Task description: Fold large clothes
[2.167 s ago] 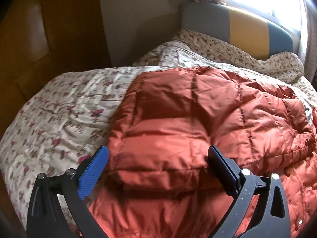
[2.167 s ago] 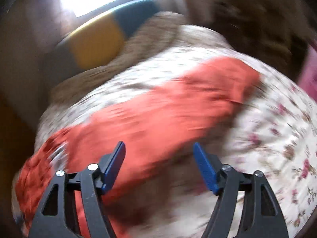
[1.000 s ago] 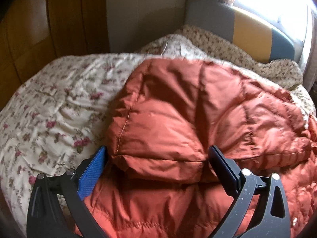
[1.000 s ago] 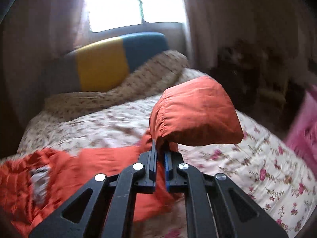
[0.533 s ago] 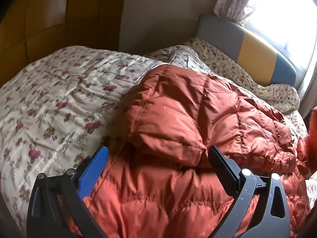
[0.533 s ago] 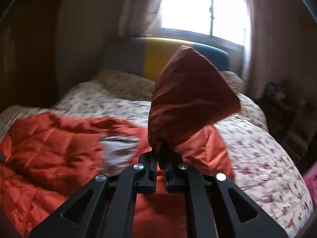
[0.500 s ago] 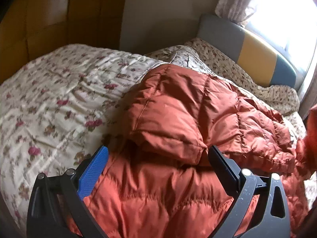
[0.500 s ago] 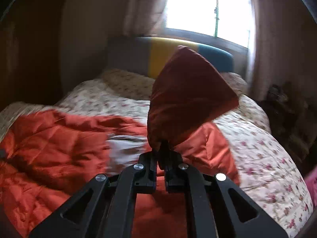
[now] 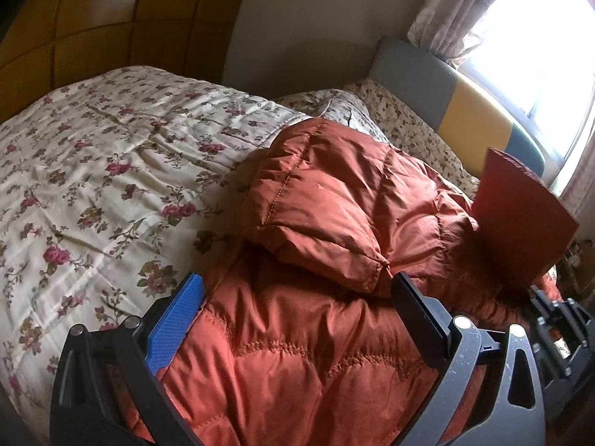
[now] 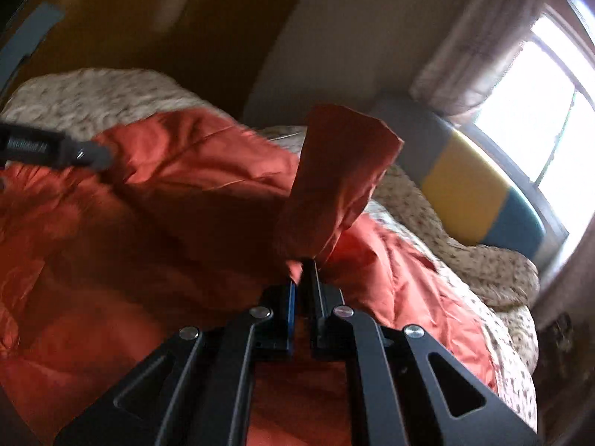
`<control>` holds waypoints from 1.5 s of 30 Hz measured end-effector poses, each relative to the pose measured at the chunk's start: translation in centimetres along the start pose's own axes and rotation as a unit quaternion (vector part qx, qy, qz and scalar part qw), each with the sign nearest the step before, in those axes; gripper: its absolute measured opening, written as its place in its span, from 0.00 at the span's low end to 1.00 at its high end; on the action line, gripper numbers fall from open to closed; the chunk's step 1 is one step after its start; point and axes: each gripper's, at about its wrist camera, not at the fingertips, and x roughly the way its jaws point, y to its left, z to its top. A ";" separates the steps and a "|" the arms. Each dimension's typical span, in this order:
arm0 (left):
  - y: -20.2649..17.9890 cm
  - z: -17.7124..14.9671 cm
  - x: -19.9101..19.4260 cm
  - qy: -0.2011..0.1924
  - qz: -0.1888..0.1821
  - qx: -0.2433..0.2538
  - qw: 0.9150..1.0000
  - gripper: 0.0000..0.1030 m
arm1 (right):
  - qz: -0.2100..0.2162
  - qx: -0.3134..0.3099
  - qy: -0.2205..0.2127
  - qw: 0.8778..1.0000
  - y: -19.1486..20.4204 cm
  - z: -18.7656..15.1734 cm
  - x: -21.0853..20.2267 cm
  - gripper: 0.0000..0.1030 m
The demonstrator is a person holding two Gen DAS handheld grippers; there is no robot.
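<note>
Right gripper [image 10: 302, 278] clamped on a raised sleeve [image 10: 334, 182] of the orange jacket [image 9: 316, 353]; left gripper [image 9: 297, 297] spread wide, empty, above the bed [image 9: 93, 171]

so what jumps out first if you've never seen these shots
The rust-orange puffer jacket sprawled across the floral bedspread, one sleeve already folded onto its body. Next, the right tool, shut on a jacket flap and lifting it above the bed, while the left tool hangs open over the near part of the jacket. Behind, a grey, yellow and blue headboard sits under a bright window.
</note>
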 end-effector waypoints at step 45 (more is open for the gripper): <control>-18.0 1.0 11.8 0.060 -0.031 0.258 0.964 0.97 | -0.059 0.397 0.128 0.907 -20.3 -10.7 8.0 0.44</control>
